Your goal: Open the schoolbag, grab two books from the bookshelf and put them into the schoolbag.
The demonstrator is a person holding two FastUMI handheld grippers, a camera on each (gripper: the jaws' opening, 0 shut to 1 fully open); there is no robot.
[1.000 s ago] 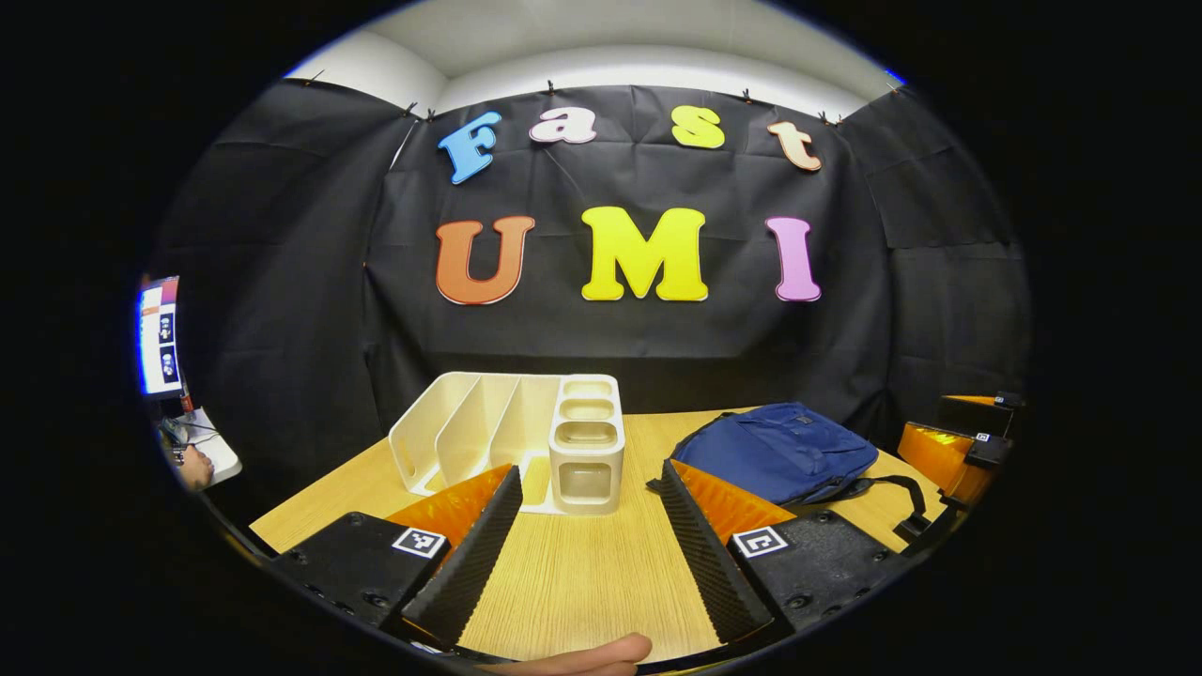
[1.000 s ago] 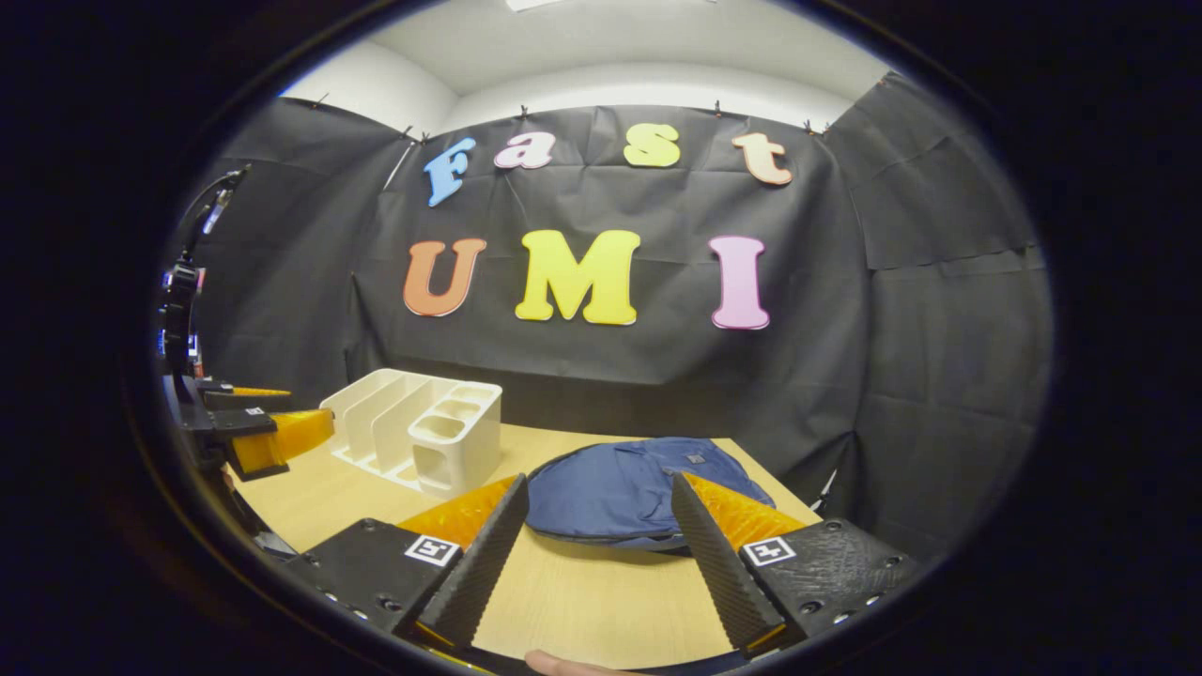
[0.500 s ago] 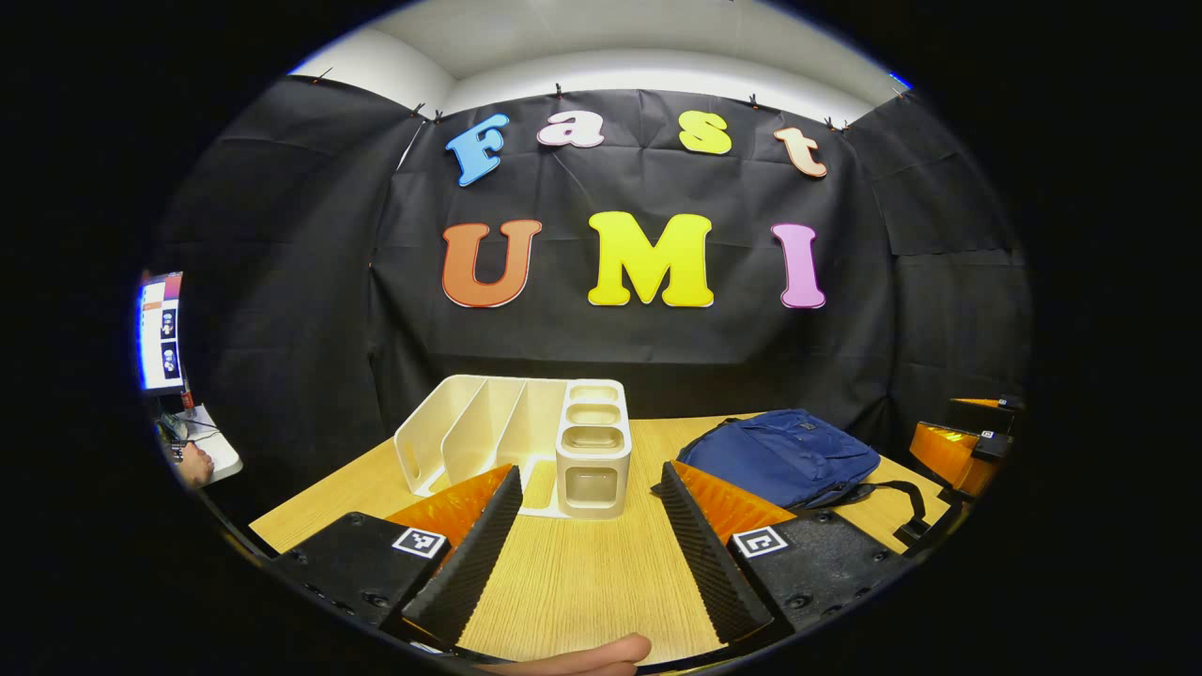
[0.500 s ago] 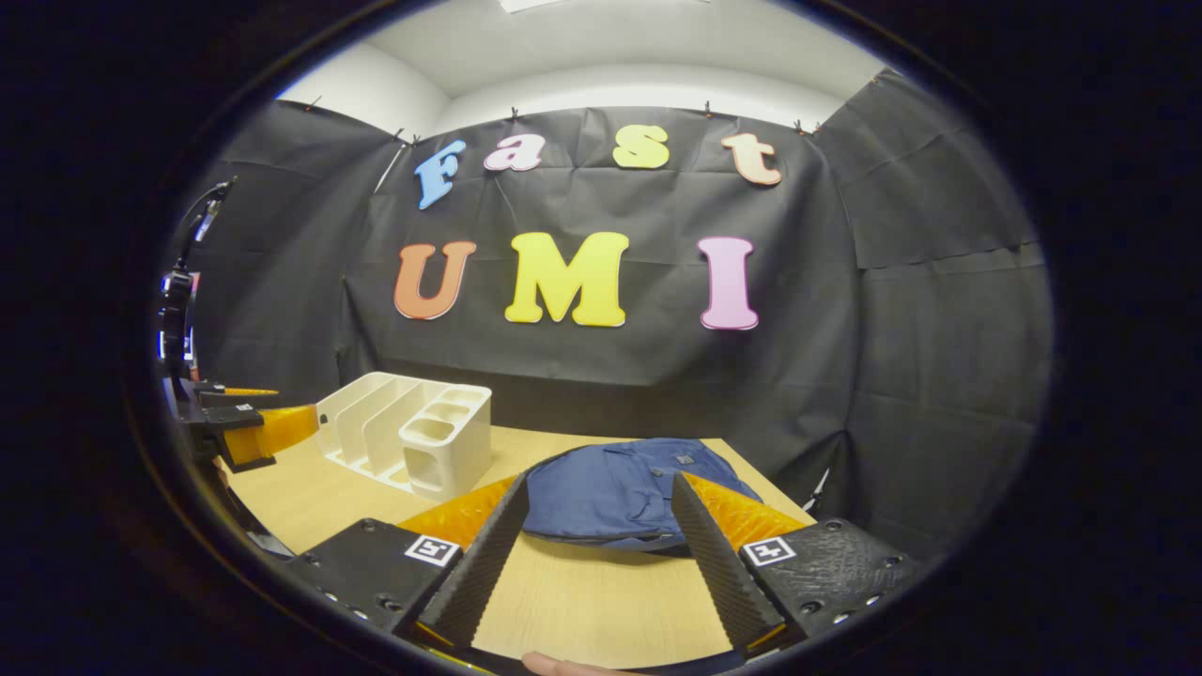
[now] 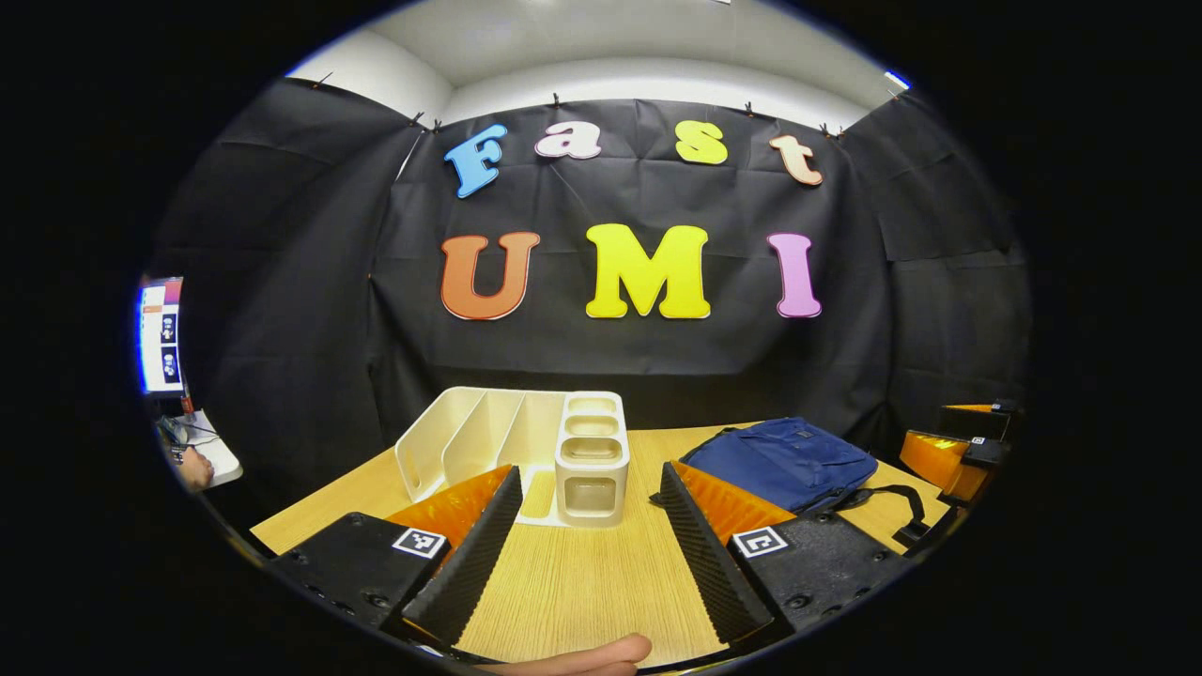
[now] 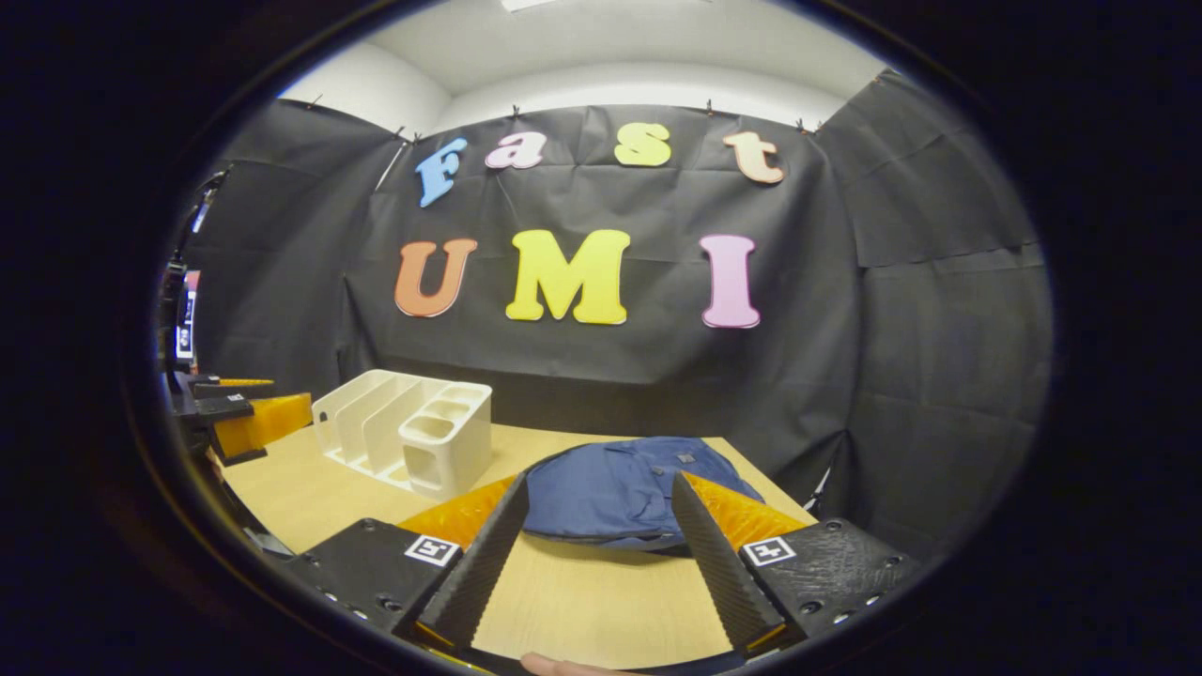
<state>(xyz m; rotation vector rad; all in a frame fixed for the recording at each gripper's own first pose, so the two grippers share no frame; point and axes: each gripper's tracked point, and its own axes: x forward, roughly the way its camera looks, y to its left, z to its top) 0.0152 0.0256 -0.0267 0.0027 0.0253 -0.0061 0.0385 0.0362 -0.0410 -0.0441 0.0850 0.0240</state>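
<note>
A navy schoolbag [image 6: 627, 493] lies flat and zipped on the wooden table [image 6: 582, 601], straight ahead of my right gripper [image 6: 592, 488], which is open with nothing between its fingers. In the left gripper view the schoolbag [image 5: 784, 462] lies at the right. A white bookshelf [image 5: 516, 449] with slanted dividers and a stack of cubbies stands in front of my left gripper [image 5: 587, 479], which is open and holds nothing. I see no books in its slots. The bookshelf [image 6: 408, 437] sits left of the bag in the right gripper view, with the left gripper [image 6: 239, 418] beyond it.
The right gripper [image 5: 953, 451] shows at the right edge of the left gripper view, beside the bag's black strap [image 5: 892, 493]. A monitor [image 5: 158, 336] and a hand [image 5: 192, 467] are far left, off the table. Black cloth closes the back and sides.
Both views have drifted only slightly. In the right gripper view the left gripper has shifted a little toward the left edge. Neither gripper has changed its opening.
</note>
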